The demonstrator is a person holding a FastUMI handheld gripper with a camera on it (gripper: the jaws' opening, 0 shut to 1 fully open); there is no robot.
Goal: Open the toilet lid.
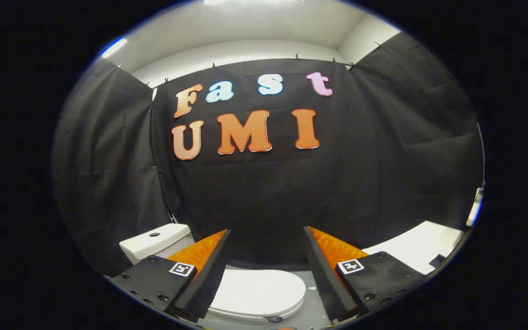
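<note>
Your gripper [266, 270] is spread wide, holding nothing; lid [257, 291] lies shut between the fingers, tank [156, 240] behind-left.

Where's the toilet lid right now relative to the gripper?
The toilet lid lies shut below, between the open gripper's fingers, untouched, with the cistern behind the left finger.

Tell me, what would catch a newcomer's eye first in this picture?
First, the gripper, its two fingers spread wide open and holding nothing, reaching forward over a white oval toilet lid that lies closed between and below them. To the left of the fingers stands the white ceramic toilet tank with a round button on top. Behind everything hangs a black cloth wall, and a white flat surface shows past the right finger.
</note>
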